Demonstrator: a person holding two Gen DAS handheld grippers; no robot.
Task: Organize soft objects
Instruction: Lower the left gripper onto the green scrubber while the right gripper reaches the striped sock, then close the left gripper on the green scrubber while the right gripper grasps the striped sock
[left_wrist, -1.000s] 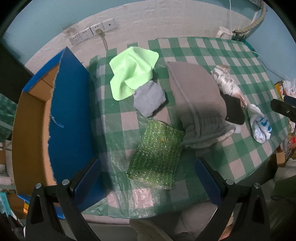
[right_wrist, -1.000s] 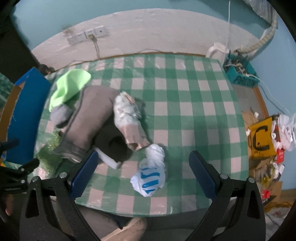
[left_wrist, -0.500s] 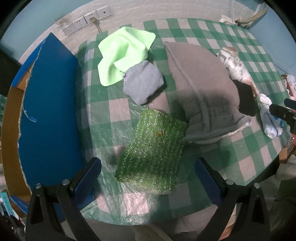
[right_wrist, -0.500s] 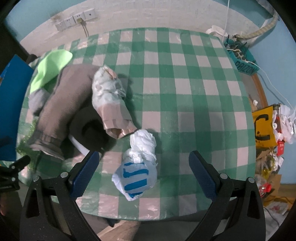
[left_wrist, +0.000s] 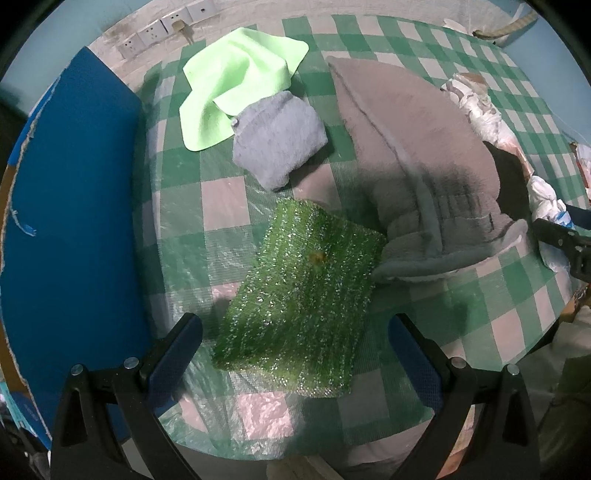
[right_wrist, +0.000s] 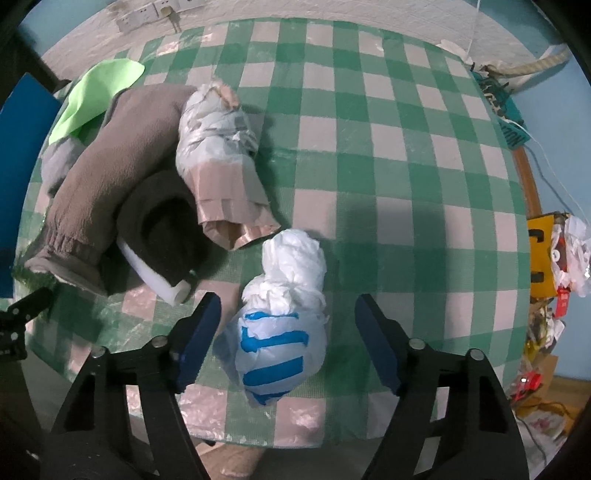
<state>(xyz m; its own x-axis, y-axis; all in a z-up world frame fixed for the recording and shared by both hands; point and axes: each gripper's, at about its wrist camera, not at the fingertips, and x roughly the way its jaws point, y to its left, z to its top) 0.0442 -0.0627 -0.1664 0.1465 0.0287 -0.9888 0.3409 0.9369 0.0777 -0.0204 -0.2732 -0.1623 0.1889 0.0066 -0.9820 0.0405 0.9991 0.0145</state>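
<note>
Directly below the left gripper (left_wrist: 295, 332), seen from the left wrist: glittery green pad (left_wrist: 301, 295) lying flat on the green-checked tablecloth (left_wrist: 221, 199), between the wide-spread jaws, untouched by either pad, nothing gripped. Beyond it, small grey cloth (left_wrist: 279, 142) overlapping the lime-green cloth (left_wrist: 236, 79). To the right, folded grey-brown garment (left_wrist: 413, 147), cuff end just beside the green pad's corner. At the left edge, blue cardboard box (left_wrist: 74, 203) against the table. From the right wrist: right gripper (right_wrist: 288, 325) pointed steeply down, jaws closing, white bundle with blue stripes (right_wrist: 282, 321) standing between them; pads close on either side but not seen pressing, nothing held. Just beyond the bundle, bagged beige roll (right_wrist: 221, 155) lying tilted, open end near the bundle's top. Left of that, dark cloth (right_wrist: 166, 229) and white tube (right_wrist: 155, 277) against the grey-brown garment.
</note>
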